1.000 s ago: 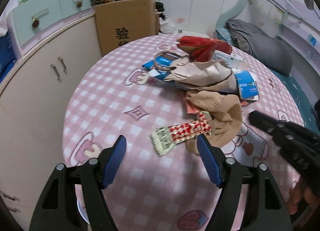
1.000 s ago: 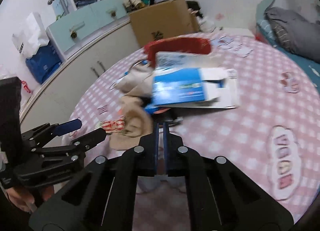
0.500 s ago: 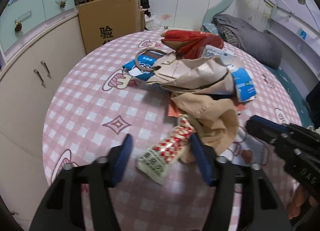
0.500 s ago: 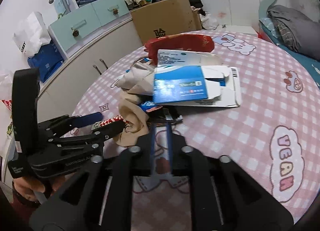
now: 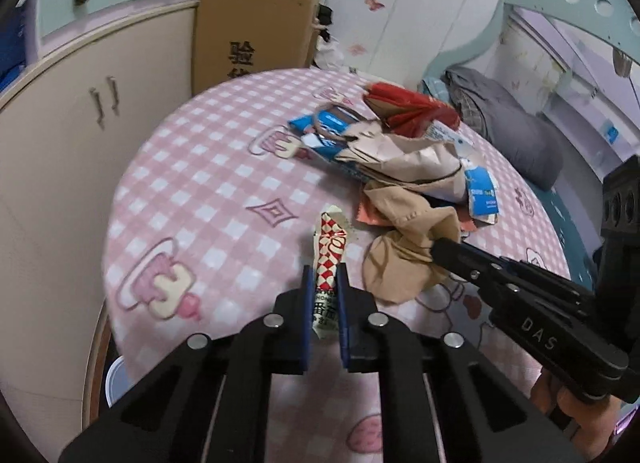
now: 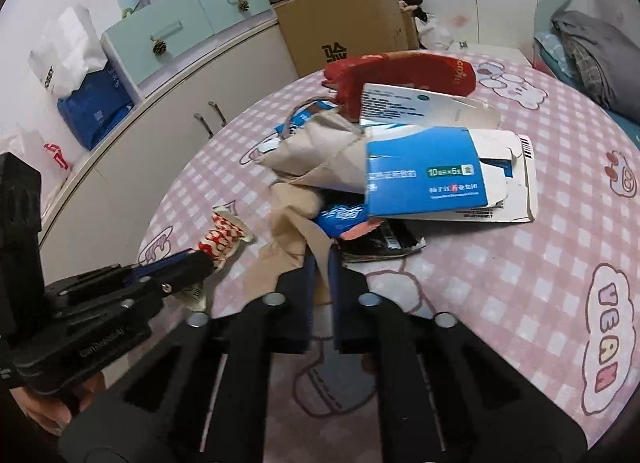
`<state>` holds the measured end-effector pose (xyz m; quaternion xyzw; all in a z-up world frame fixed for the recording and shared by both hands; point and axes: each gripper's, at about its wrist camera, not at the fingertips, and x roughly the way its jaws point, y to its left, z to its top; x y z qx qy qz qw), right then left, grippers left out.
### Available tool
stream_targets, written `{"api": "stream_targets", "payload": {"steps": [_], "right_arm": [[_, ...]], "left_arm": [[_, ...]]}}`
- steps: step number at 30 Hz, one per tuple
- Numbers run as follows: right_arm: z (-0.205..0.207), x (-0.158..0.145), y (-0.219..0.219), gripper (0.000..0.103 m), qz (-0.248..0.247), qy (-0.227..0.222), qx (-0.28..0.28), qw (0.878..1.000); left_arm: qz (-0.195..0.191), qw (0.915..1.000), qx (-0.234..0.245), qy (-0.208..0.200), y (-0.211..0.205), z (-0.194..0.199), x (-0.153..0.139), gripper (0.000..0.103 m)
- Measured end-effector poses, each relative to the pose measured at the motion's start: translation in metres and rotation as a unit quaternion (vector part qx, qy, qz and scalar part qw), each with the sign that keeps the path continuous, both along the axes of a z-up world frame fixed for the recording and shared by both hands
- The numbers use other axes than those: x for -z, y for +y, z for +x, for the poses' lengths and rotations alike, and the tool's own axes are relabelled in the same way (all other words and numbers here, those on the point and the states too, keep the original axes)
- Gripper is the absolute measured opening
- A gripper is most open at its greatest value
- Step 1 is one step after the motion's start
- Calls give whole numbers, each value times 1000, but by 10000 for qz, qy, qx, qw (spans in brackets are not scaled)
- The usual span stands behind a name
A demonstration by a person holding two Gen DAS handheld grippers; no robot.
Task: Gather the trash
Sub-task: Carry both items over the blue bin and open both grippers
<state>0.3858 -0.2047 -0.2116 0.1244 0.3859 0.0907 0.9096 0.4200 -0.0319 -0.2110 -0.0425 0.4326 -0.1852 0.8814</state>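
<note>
My left gripper (image 5: 324,275) is shut on a red-and-white checkered snack wrapper (image 5: 330,247), which it holds just above the pink checked table (image 5: 208,167); the wrapper also shows in the right wrist view (image 6: 222,237). My right gripper (image 6: 319,259) is shut on a crumpled tan cloth (image 6: 292,223), seen at the left wrist view's right (image 5: 404,259). Behind lie a brown paper bag (image 5: 404,155), a blue carton (image 6: 424,175), a white carton (image 6: 424,107) and a red pouch (image 6: 400,71).
A cardboard box (image 5: 252,31) stands past the table's far edge. Beige cabinets (image 5: 52,111) run along the left. A bed with grey bedding (image 5: 508,123) is at the right. A white bucket rim (image 5: 116,383) shows under the table's near-left edge.
My left gripper closed on the checkered wrapper and lifted it, turning it upright. My right gripper has moved forward onto the tan cloth.
</note>
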Motion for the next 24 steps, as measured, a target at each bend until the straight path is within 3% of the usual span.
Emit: {"api": "stream_targets", "payload": {"steps": [10, 14, 19, 24], "right_arm": [[-43, -44, 22, 2, 28, -681, -224, 9974], [-59, -66, 45, 2, 71, -922, -494, 9945], [-72, -78, 95, 2, 91, -998, -1005, 9899], [-76, -64, 163, 2, 51, -784, -1607, 9839]], "left_arm": [[-372, 9962, -729, -310, 62, -39, -29, 10], [-352, 9939, -980, -374, 88, -57, -36, 10], [-427, 9894, -1333, -397, 130, -81, -38, 10], [-353, 9814, -1865, -277, 185, -106, -27, 10]]}}
